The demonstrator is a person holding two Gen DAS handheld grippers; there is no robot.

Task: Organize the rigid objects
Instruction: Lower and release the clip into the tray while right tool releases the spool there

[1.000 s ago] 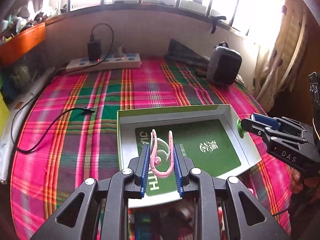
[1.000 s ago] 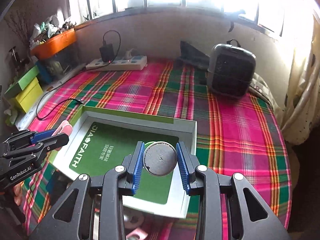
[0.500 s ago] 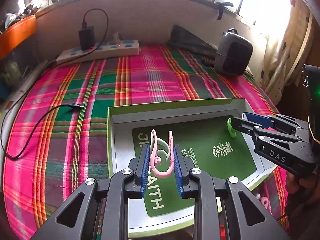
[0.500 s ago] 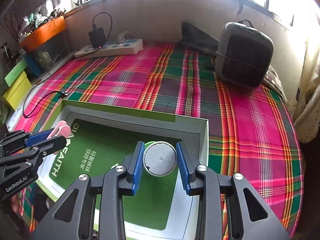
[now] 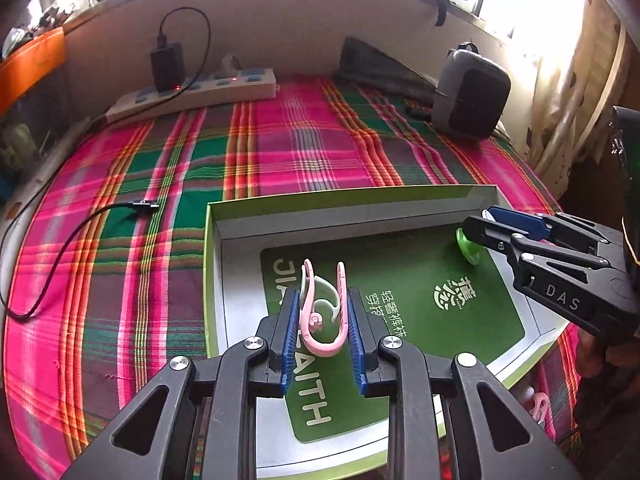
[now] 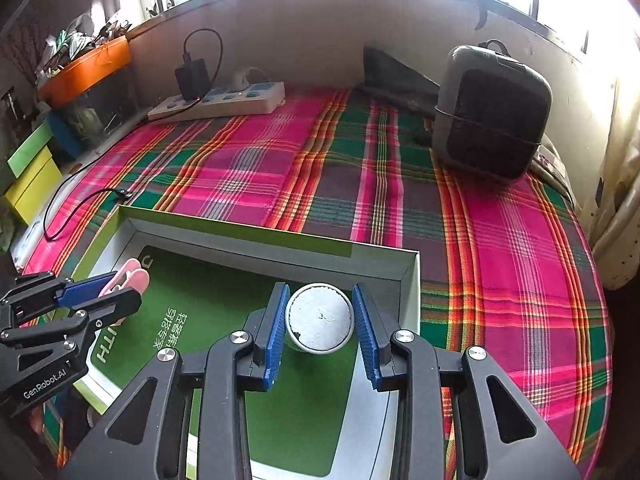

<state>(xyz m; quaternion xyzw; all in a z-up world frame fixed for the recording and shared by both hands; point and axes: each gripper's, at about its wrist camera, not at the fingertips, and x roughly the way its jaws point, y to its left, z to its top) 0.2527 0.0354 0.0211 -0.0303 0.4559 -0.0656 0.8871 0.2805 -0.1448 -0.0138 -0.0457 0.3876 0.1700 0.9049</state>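
Observation:
My left gripper (image 5: 322, 316) is shut on pink and white plastic clips (image 5: 320, 308) and holds them over the left part of the shallow box (image 5: 352, 200) with a green printed floor. My right gripper (image 6: 320, 320) is shut on a round disc (image 6: 320, 317), grey-white on its face and green at its edge (image 5: 467, 246), low over the box's far right corner (image 6: 412, 276). Each gripper shows in the other's view: the right one (image 5: 480, 228) at the box's right side, the left one (image 6: 116, 286) at its left side with the pink clips (image 6: 130, 274).
The box lies on a pink and green plaid cloth (image 5: 280, 148). A power strip (image 5: 196, 94) with a charger and a loose cable (image 5: 60, 236) are at the back left. A grey speaker-like box (image 5: 470, 94) stands at the back right. More pink clips (image 5: 536, 404) lie past the box's near right edge.
Both grippers have moved forward and lower over the box, still holding their objects. The right gripper's disc is now near the box's far right corner.

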